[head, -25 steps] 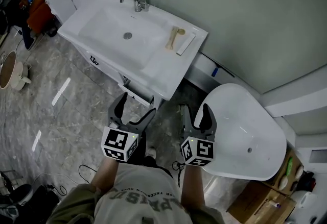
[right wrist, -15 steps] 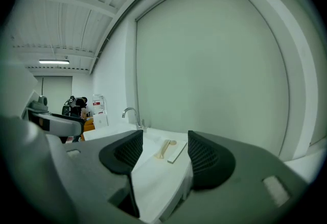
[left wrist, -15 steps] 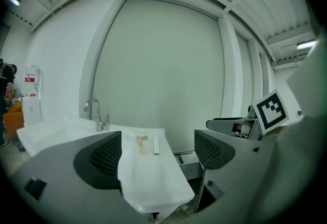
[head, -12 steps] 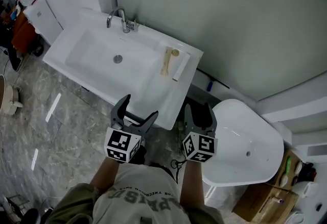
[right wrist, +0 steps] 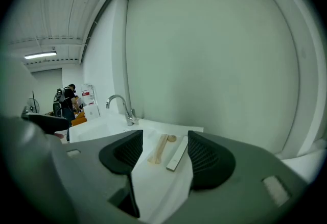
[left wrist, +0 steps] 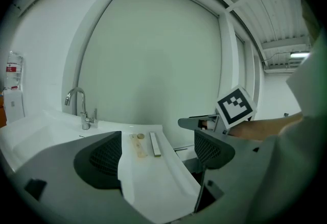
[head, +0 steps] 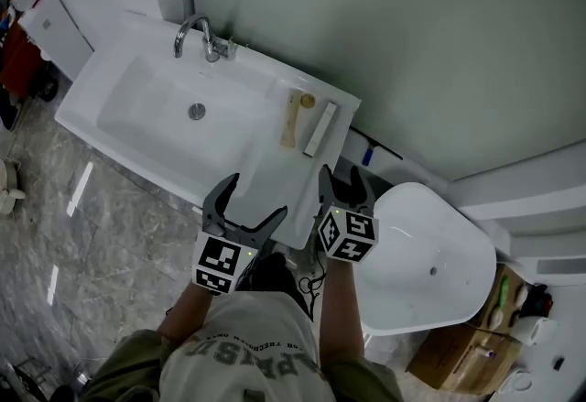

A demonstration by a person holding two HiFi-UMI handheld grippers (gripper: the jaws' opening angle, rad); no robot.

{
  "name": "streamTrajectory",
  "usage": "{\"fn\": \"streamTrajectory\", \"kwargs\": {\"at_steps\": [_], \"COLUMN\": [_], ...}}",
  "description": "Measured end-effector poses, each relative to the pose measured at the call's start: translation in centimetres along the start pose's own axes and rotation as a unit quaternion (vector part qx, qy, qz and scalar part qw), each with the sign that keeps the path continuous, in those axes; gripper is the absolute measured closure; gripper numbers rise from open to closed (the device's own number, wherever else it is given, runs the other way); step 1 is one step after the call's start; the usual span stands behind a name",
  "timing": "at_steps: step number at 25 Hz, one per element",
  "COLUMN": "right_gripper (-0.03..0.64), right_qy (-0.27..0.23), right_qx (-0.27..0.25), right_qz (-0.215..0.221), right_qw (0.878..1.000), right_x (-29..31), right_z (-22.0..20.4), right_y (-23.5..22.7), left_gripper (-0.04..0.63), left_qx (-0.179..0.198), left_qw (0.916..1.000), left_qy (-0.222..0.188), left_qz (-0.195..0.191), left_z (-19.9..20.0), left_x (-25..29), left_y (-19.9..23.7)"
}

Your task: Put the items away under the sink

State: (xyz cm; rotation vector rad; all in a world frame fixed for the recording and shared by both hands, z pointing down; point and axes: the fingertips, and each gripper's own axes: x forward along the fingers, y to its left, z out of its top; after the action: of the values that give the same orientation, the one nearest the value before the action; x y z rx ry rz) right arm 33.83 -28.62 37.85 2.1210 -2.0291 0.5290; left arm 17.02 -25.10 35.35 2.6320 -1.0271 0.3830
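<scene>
Left gripper (head: 254,199): jaws wide apart, empty, over the near edge of the sink counter (head: 267,162). Right gripper (head: 342,182): jaws apart, empty, at its right corner. Wooden stick (head: 291,119) and white bar (head: 320,128) lie side by side ahead, clear of both. Faucet (head: 194,32) beyond.

White tub (head: 430,263) beside marbled floor (head: 92,235)

1. Your head view is bright and evenly lit; the white sink (head: 146,107) carries only soft, faint shadows.
2. Pale streaks of reflected light lie on the glossy floor (head: 81,190).
3. Both gripper views bow straight lines and go black in the corners.
4. A ceiling lamp (right wrist: 40,55) glows in the right gripper view; your near jaws look soft, slightly out of focus.
</scene>
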Motion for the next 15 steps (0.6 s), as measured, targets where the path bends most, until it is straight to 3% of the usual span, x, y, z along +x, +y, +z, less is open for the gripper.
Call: {"fn": "streamTrajectory", "kwargs": {"at_steps": [6, 15], "right_gripper": [0.352, 0.353], "right_qy": [0.065, 0.175], "right_qx": [0.031, 0.057], "right_qz": [0.006, -0.001], "right_qw": [0.997, 0.983], "right_x": [6.3, 15.1], "right_z": [-2.9, -8.2], "right_y": [-1.4, -3.8], "left_gripper": [0.172, 0.172], "left_qx": [-0.012, -0.027], "left_qw": [0.9999, 0.9987], "left_qy": [0.007, 0.025], "left_qz": [0.007, 0.034], "left_z": [-0.1, -0.2], "left_x": [1.8, 5.8], "left_y": [0.2, 0.9]}}
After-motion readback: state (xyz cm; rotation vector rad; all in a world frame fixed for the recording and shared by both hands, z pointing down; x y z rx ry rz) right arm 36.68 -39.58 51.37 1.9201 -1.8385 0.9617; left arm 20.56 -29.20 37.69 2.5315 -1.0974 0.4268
